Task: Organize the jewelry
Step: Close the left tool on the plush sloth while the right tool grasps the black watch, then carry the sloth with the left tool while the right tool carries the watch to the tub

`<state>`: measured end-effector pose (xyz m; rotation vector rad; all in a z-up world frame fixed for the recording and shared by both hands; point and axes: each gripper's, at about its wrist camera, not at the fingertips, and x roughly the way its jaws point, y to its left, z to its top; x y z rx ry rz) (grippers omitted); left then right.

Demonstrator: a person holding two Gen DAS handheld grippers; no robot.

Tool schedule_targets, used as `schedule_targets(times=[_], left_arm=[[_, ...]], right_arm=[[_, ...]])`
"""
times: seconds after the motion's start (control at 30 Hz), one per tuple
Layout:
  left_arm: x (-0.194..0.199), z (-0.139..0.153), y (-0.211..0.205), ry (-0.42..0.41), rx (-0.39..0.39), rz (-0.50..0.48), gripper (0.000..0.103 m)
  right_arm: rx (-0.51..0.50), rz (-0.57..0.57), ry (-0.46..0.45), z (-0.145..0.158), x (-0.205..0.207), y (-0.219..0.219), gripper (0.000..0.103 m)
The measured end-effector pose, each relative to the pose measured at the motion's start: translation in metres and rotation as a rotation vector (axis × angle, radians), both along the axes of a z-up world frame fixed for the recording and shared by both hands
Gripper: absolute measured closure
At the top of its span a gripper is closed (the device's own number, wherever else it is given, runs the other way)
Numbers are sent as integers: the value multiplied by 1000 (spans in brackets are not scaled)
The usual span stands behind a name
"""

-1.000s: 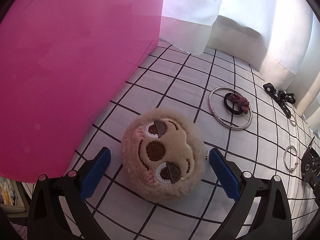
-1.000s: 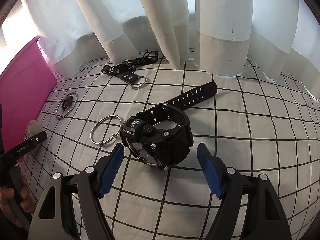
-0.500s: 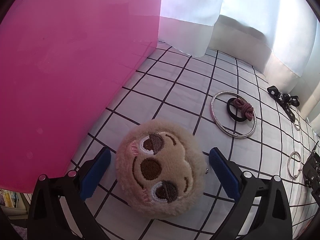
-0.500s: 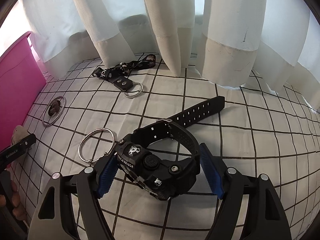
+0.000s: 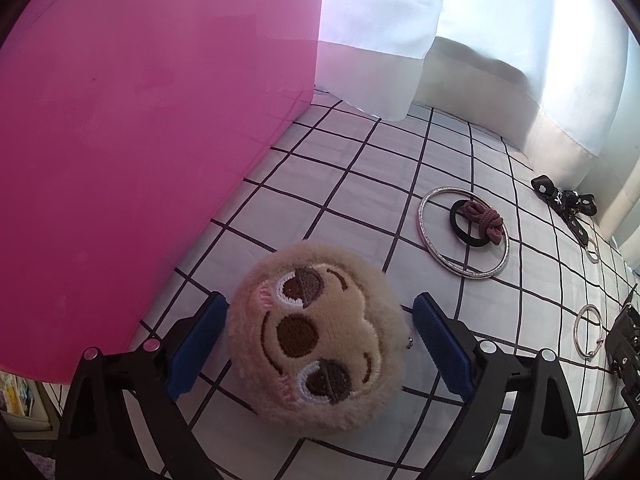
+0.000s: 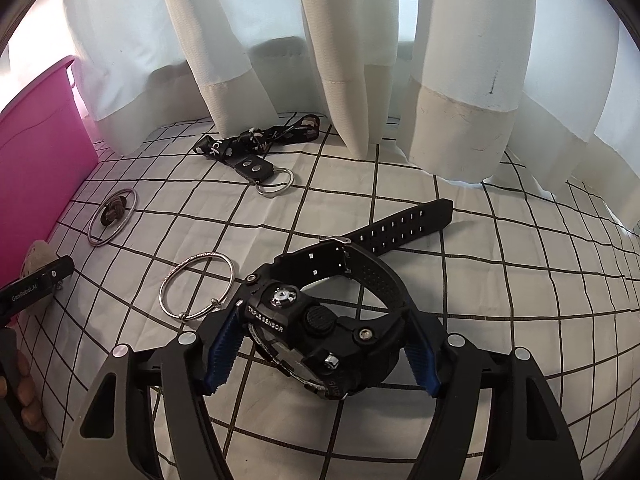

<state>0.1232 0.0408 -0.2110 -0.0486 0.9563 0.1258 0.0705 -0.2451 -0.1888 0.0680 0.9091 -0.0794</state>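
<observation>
A round plush sloth-face charm (image 5: 316, 340) lies on the checked cloth between the blue pads of my left gripper (image 5: 318, 350), which is open around it. A black digital watch (image 6: 320, 328) lies between the pads of my right gripper (image 6: 320, 352); the jaws stand close to its case, apart or just touching. A silver bangle (image 5: 463, 238) rings a black hair tie with a mauve knot (image 5: 478, 224). A second silver bangle (image 6: 197, 287) lies left of the watch. A black keyring strap (image 6: 256, 148) lies near the curtain.
A pink bin (image 5: 140, 128) stands close on the left of the plush, its wall also in the right wrist view (image 6: 36, 152). White curtains (image 6: 360, 60) hang along the back edge. The checked cloth (image 6: 500, 320) spreads to the right.
Both grippers have moved forward over their objects. The right jaws have narrowed around the watch. The plush now sits deeper between the left pads.
</observation>
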Motion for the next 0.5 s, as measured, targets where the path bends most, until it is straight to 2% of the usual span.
schedule_targets(times=[0.07, 0.2, 0.3, 0.5], left_arm=[[-3, 1, 0, -7, 0, -3, 18], [-9, 4, -2, -25, 2, -24, 39], [-12, 6, -1, -29, -4, -39, 49], [-22, 8, -3, -26, -19, -58, 52]], right_arm=[[2, 3, -2, 0, -2, 0, 35], [13, 9, -7, 0, -5, -1, 35], [22, 11, -13, 2, -8, -1, 36], [24, 17, -31, 8, -14, 0, 36]])
